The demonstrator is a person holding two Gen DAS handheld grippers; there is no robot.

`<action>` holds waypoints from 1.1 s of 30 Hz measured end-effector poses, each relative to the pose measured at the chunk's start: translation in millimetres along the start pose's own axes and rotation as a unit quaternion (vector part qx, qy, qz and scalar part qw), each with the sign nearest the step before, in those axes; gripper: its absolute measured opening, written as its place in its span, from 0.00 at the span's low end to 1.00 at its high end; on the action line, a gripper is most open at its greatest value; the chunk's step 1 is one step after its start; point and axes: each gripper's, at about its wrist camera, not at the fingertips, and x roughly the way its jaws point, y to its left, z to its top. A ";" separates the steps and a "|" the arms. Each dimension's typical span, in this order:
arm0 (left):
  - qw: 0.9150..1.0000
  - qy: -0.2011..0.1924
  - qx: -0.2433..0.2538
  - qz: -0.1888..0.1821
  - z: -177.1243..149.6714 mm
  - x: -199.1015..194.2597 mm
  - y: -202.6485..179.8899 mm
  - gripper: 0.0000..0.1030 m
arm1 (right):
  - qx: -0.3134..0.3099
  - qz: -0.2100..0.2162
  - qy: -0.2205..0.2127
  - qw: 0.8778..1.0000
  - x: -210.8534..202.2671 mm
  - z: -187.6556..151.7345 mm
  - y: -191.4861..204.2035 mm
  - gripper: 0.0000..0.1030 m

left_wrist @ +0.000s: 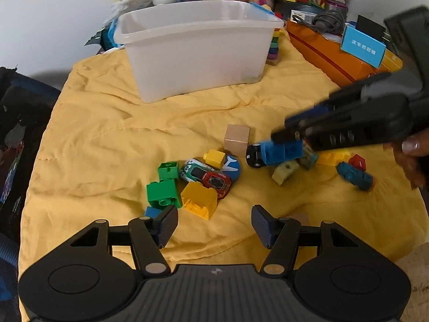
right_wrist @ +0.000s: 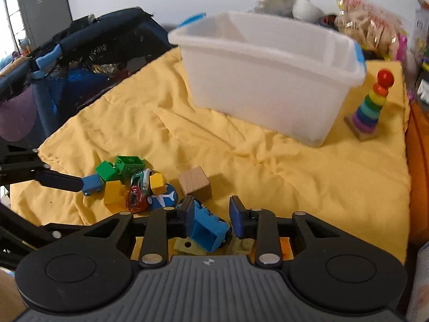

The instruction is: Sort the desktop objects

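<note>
The right gripper [right_wrist: 211,216] has its fingers [right_wrist: 238,216] part-open around the blue toy truck [right_wrist: 207,228], one pad on each side; the left pad touches the truck's side while a sliver of gap shows at the right pad, so a firm grip cannot be confirmed. In the right wrist view the truck lies tilted, its long axis running from far left to near right, with the open blue box end towards the camera and the black wheels at the right. In the left wrist view the same truck [left_wrist: 276,152] lies with its long axis left to right, its black front end pointing left, and the right gripper [left_wrist: 288,134] comes down on it from the right. Under and beside the truck lie pale green blocks [left_wrist: 285,171]. Just left and beyond stands a wooden cube [right_wrist: 195,182]. The left gripper [left_wrist: 214,224] hovers with its fingers [left_wrist: 167,224] wide apart and holding nothing, just near a pile on the left: green bricks [left_wrist: 163,187], a yellow brick [left_wrist: 199,200], a small blue brick [left_wrist: 152,211] and a racing car [left_wrist: 206,177]. All rest on a yellow cloth [left_wrist: 107,147] over the tabletop. Far behind stands a white plastic bin [right_wrist: 268,80], with a rainbow ring stacker [right_wrist: 371,104] to its right.
</note>
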 end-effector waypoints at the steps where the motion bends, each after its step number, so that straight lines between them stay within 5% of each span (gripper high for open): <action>1: 1.000 0.001 -0.003 0.001 0.5 0.4 -0.8 0.62 | 0.003 0.010 0.012 1.000 3.4 -3.1 0.4 0.31; 3: 1.000 0.005 -0.011 0.004 -0.2 2.4 2.8 0.62 | -0.007 0.025 0.048 0.999 10.2 -12.0 5.4 0.27; 6: 1.000 0.012 -0.028 0.000 -0.6 8.0 9.0 0.62 | -0.062 0.027 0.033 0.997 -3.7 -25.9 22.4 0.16; 11: 1.000 -0.003 0.006 -0.007 10.8 20.1 4.9 0.62 | -0.135 0.005 0.033 0.990 -27.4 -46.1 44.9 0.15; 16: 0.997 -0.007 0.080 0.006 24.9 32.7 -3.5 0.57 | -0.103 0.003 0.048 0.994 -39.6 -56.4 32.1 0.14; 18: 0.996 0.015 0.091 -0.007 23.7 40.7 -4.0 0.37 | -0.114 -0.005 0.047 0.992 -42.8 -59.4 32.4 0.12; 23: 0.996 0.021 0.080 -0.017 16.3 34.3 -3.9 0.36 | -0.103 -0.037 0.053 0.993 -46.8 -66.7 22.6 0.12; 27: 0.998 -0.011 0.037 -0.050 10.7 23.6 -2.3 0.36 | -0.138 -0.078 0.058 0.986 -47.2 -70.3 21.3 0.12; 31: 0.996 -0.056 0.029 -0.068 15.5 22.9 -9.8 0.36 | -0.102 -0.052 0.066 0.991 -41.7 -69.1 12.5 0.13; 33: 0.997 -0.035 0.029 -0.069 12.6 32.6 -11.6 0.36 | -0.062 -0.041 0.059 0.995 -41.6 -64.9 6.1 0.14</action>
